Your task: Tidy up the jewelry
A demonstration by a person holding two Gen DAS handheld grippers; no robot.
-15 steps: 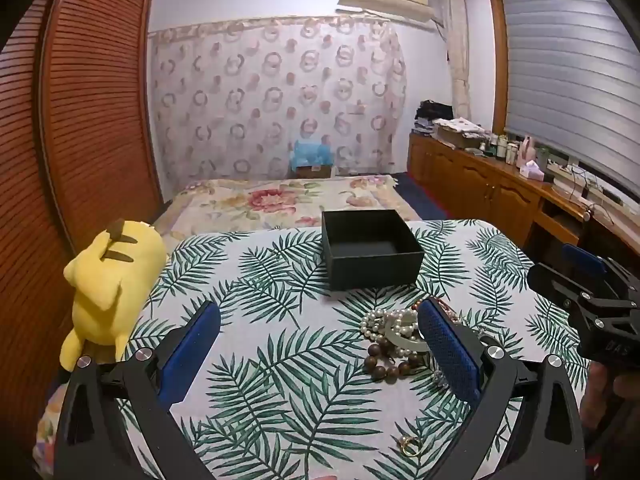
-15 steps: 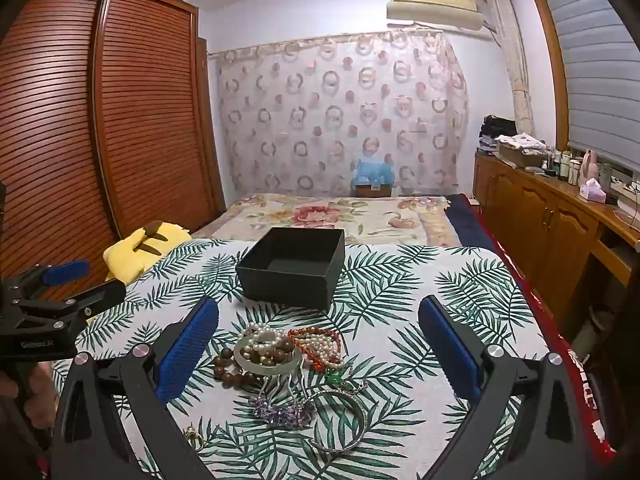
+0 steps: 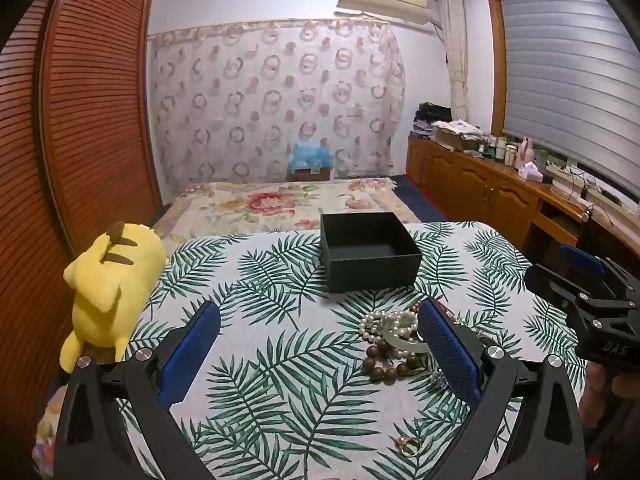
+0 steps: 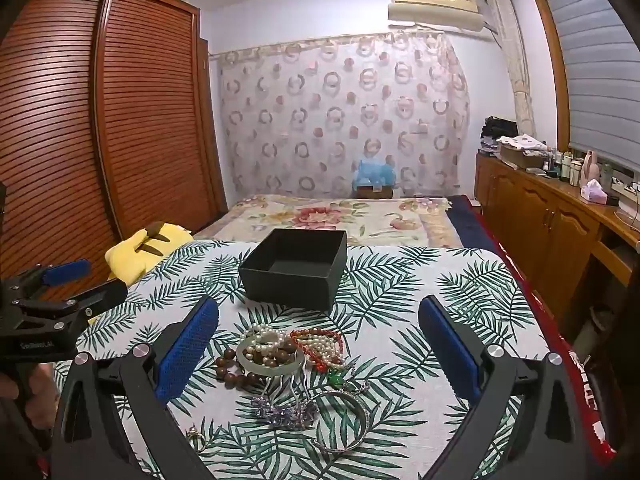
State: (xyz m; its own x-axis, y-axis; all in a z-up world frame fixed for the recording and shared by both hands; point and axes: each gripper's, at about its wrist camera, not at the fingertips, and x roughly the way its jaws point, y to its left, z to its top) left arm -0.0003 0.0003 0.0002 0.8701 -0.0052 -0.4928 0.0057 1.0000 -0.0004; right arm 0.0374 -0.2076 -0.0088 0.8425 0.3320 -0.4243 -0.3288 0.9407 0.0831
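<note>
Leaf-print table (image 4: 440, 280), empty black box (image 4: 296, 272)

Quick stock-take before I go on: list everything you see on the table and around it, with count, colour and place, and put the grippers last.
box: one, black, open and empty, far middle of the table
pearl strands: white, count unclear, in the pile before the box
wooden bead bracelet: one, brown, left of the pile
jade bangle: one, pale green, on the pile
red bead string: one, right of the pile
purple crystal piece: one, near side
silver bangle: one, near right
ring: one, gold, near left, apart
tablecloth: one, white with green leaves
plush toy: one, yellow, left table edge
left gripper: blue pads, open, nothing held
right gripper: blue pads, open, above the pile
</note>
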